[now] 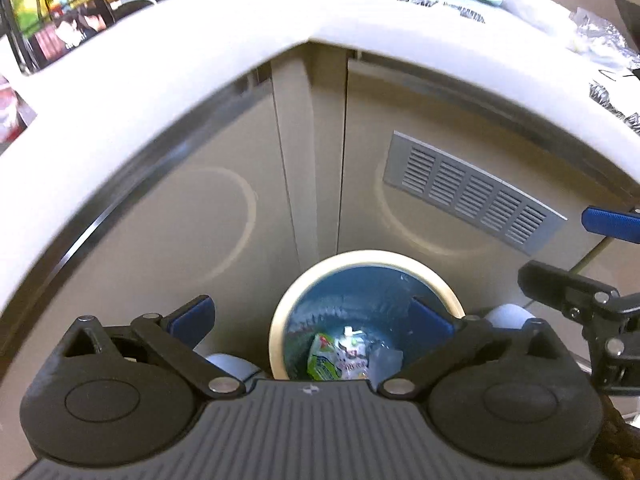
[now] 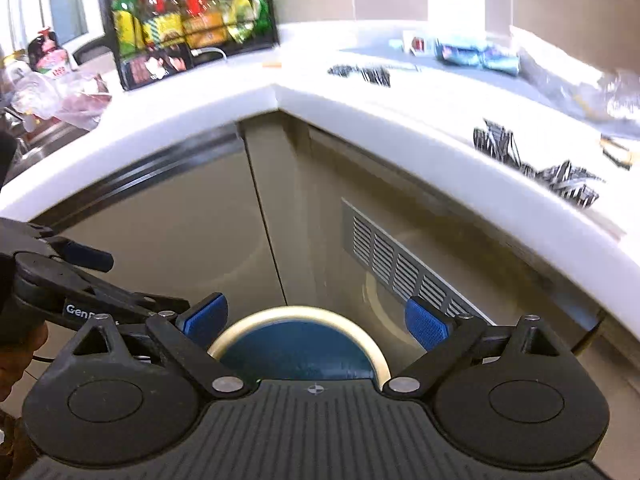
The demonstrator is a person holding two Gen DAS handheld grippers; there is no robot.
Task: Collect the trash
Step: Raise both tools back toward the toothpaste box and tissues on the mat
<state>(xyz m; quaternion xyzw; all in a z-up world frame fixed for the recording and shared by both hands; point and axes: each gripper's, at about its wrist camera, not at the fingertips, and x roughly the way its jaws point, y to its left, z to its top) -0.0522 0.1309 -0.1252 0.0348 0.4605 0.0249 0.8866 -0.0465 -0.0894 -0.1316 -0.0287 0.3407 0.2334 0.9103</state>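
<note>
A round trash bin (image 1: 280, 316) with a cream rim and a blue liner stands on the floor in the cabinet corner. Inside lie a green and white pouch (image 1: 326, 360) and clear plastic wrap (image 1: 384, 358). My left gripper (image 1: 312, 318) is open and empty, right above the bin's mouth. My right gripper (image 2: 316, 320) is open and empty, above the bin's near rim (image 2: 296, 314). The right gripper also shows at the right edge of the left wrist view (image 1: 580, 264). The left gripper shows at the left edge of the right wrist view (image 2: 80, 276).
A white L-shaped counter (image 2: 280, 96) wraps the corner above beige cabinet doors with a grey vent (image 2: 404, 268). On it lie black clips (image 2: 532, 156), blue wrappers (image 2: 476, 54), crumpled clear plastic (image 2: 600, 92) and a rack of bottles (image 2: 188, 12). A sink area holds bags (image 2: 60, 92).
</note>
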